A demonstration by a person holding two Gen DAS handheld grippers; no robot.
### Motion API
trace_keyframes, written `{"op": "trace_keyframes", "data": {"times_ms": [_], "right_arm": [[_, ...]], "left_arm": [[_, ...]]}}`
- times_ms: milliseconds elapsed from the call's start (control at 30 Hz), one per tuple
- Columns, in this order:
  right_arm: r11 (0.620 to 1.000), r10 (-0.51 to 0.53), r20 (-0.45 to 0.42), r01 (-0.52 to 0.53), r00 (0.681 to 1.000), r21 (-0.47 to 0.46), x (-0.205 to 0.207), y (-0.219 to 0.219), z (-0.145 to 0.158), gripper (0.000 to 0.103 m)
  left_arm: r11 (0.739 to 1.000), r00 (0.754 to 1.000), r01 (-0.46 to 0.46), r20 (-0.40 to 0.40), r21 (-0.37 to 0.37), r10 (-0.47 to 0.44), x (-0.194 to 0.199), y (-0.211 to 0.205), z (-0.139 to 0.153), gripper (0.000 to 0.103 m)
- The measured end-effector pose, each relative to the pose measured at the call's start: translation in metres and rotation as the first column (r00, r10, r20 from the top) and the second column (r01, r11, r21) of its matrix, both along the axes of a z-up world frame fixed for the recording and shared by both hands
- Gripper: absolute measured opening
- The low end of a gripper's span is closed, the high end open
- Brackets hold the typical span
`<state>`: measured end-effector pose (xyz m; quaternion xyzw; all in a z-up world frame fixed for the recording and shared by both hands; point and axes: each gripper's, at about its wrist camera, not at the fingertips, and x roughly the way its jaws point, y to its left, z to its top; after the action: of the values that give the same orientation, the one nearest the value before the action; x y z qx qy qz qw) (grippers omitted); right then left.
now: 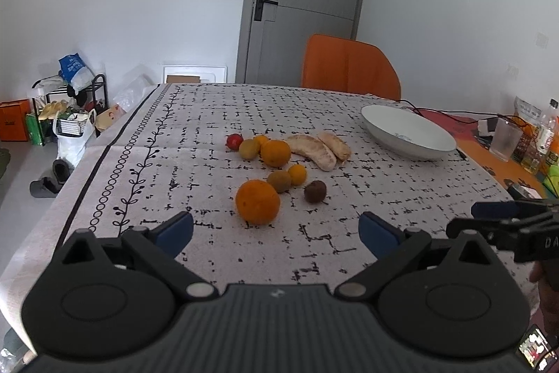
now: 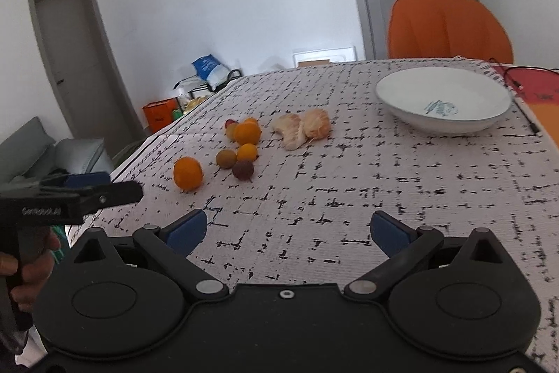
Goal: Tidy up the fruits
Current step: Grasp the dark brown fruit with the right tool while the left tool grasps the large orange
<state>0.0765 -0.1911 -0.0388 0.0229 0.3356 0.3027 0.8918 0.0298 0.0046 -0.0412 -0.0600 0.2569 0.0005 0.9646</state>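
The fruits lay loose on the tablecloth (image 1: 195,135), all to the left of the white bowl (image 1: 408,133), which held nothing. Nearest that bowl were two peeled pomelo pieces (image 1: 319,147); farthest from it, the big orange (image 1: 258,201). The left gripper (image 1: 276,235) hung just short of that orange, jaws wide with nothing between them. The right gripper (image 2: 288,233) was likewise spread and empty. A sound grasp would probably centre the orange between the pads before closing, since round fruit rolls.
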Motion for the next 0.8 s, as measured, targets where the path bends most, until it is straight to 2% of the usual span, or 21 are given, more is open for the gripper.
{"op": "trace_keyframes", "data": {"times_ms": [133,200,233,367,400,467,700,800], "right_arm": [[1.0,0.022,-0.005,-0.022,1.0,-0.002,0.008,0.007,-0.008,0.096],[1.0,0.031,-0.008,-0.031,0.999,0.0,0.014,0.012,-0.013,0.096],[0.999,0.034,-0.012,-0.034,0.999,0.001,0.017,0.014,-0.015,0.095],[0.999,0.052,-0.038,-0.052,0.998,-0.007,0.031,0.024,-0.026,0.088],[0.998,0.06,-0.043,-0.061,0.997,-0.019,0.035,0.028,-0.028,0.083],[0.997,0.068,-0.047,-0.069,0.997,-0.039,0.04,0.034,-0.03,0.078],[0.995,0.094,-0.039,-0.096,0.995,-0.038,0.056,0.046,-0.031,0.077],[0.994,0.106,-0.04,-0.108,0.993,-0.032,0.062,0.053,-0.032,0.074]], "left_arm": [[0.999,1.0,-0.021,0.004,-0.038,0.022,0.01,0.008,-0.006,0.089],[0.998,0.999,-0.035,0.002,-0.049,0.035,0.017,0.011,-0.009,0.079],[0.998,0.999,-0.039,-0.002,-0.055,0.039,0.019,0.013,-0.011,0.077],[0.996,0.998,-0.05,-0.03,-0.08,0.048,0.032,0.018,-0.02,0.067],[0.995,0.998,-0.05,-0.035,-0.081,0.047,0.036,0.019,-0.022,0.066],[0.995,0.998,-0.05,-0.038,-0.083,0.047,0.04,0.019,-0.024,0.065],[0.994,0.998,-0.053,-0.039,-0.096,0.05,0.053,0.018,-0.029,0.064],[0.995,0.998,-0.054,-0.033,-0.086,0.052,0.058,0.018,-0.03,0.06]]}}
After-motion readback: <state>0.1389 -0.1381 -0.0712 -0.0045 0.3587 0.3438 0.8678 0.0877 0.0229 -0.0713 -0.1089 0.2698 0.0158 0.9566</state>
